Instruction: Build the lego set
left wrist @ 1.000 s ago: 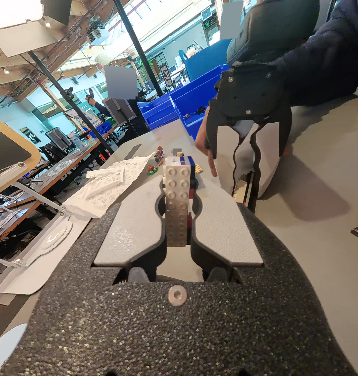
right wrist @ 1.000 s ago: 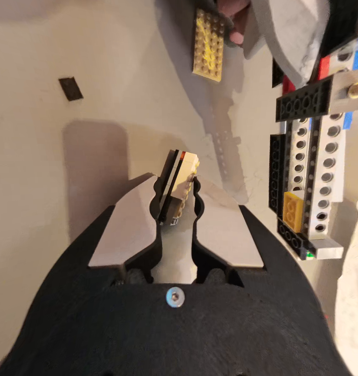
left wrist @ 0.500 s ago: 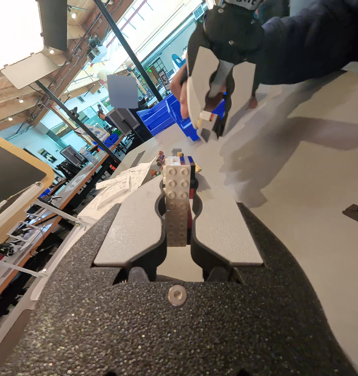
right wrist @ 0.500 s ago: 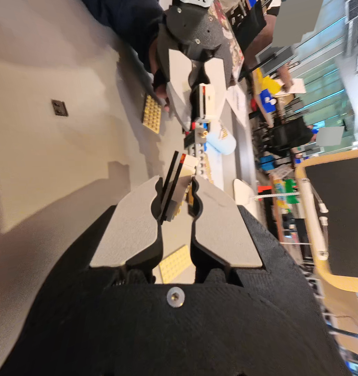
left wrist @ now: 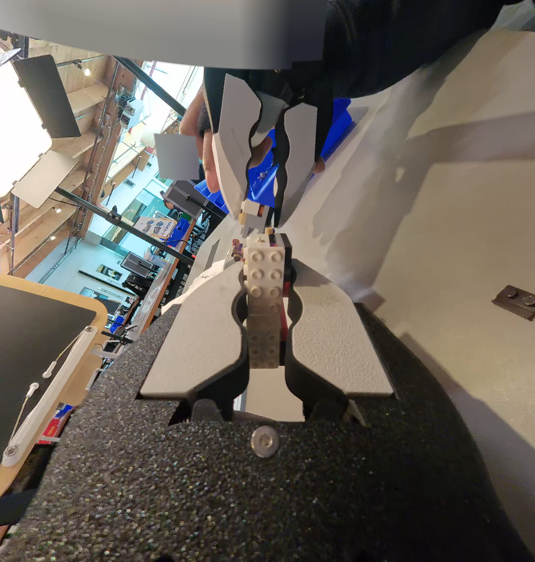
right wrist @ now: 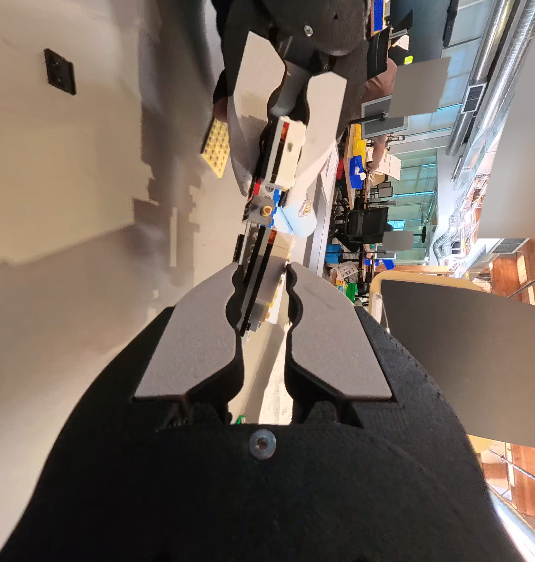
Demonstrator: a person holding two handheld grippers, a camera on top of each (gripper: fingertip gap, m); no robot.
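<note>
Each hand-held gripper, left (left wrist: 265, 273) and right (right wrist: 261, 267), clamped on a brick assembly (left wrist: 266, 292)

Left gripper (left wrist: 264, 273): body coarse, speckled black; finger plates matt grey, finely pebbled; bright metal screw (left wrist: 264, 441) (recessed hex head). Held brick assembly (left wrist: 265, 292): glossy studded plastic. Right gripper (right wrist: 263, 270) clamps a smooth plastic block stack (right wrist: 261, 282). Table (left wrist: 460, 243): matt, pale, smooth.

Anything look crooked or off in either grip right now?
Yes: the small brick stack sits tilted in the right gripper, leaning away from the finger line. The white brick assembly in the left gripper sits straight. Nothing looks spilled or broken.
</note>
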